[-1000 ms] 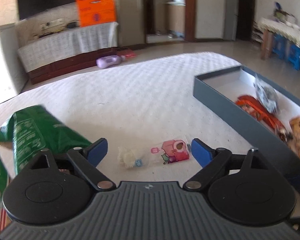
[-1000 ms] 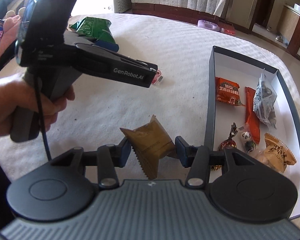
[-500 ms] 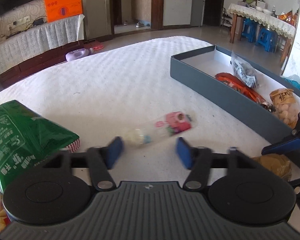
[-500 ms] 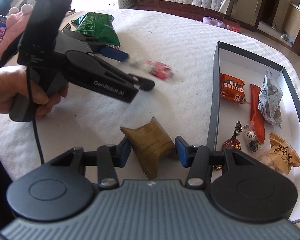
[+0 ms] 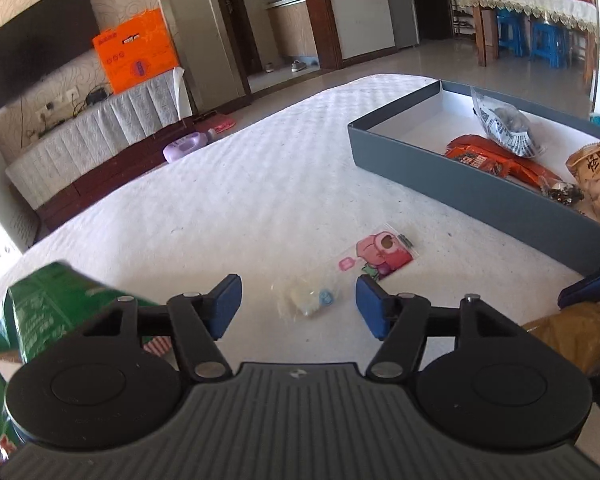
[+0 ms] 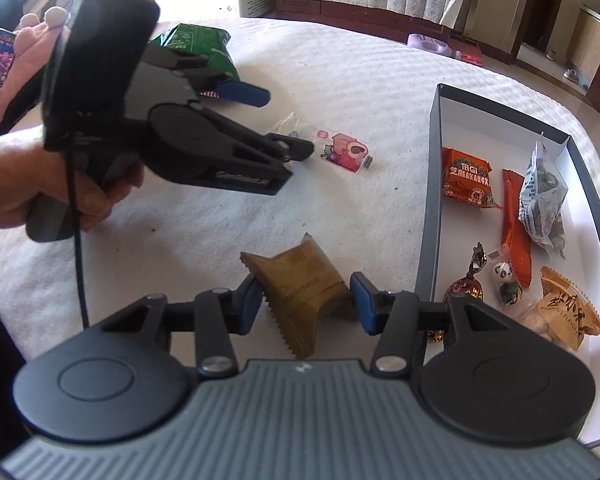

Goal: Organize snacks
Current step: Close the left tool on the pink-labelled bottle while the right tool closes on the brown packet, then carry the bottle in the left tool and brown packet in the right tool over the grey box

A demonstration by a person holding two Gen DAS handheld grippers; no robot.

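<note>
A clear packet with a pink cartoon print (image 5: 382, 258) (image 6: 346, 152) lies on the white quilted bed (image 5: 260, 184). Its pale candy end (image 5: 308, 300) sits between the blue fingers of my left gripper (image 5: 298, 304) (image 6: 278, 122). The jaws are opening and the pads do not touch the packet. My right gripper (image 6: 304, 304) is shut on a brown serrated packet (image 6: 300, 280) (image 5: 572, 332), just left of the grey box (image 6: 428, 200) (image 5: 460, 196). That box holds several snacks.
A green bag (image 5: 52, 312) (image 6: 196, 44) lies at the left gripper's far side. A person's hand (image 6: 16, 184) holds the left gripper's handle. The bed's rounded edge runs behind, with a floor and a low cabinet (image 5: 100, 132) beyond.
The left gripper rolled and shifted, and its jaws narrowed around the clear packet, then widened partway. The packet stays on the bed. The right gripper and brown packet have not moved.
</note>
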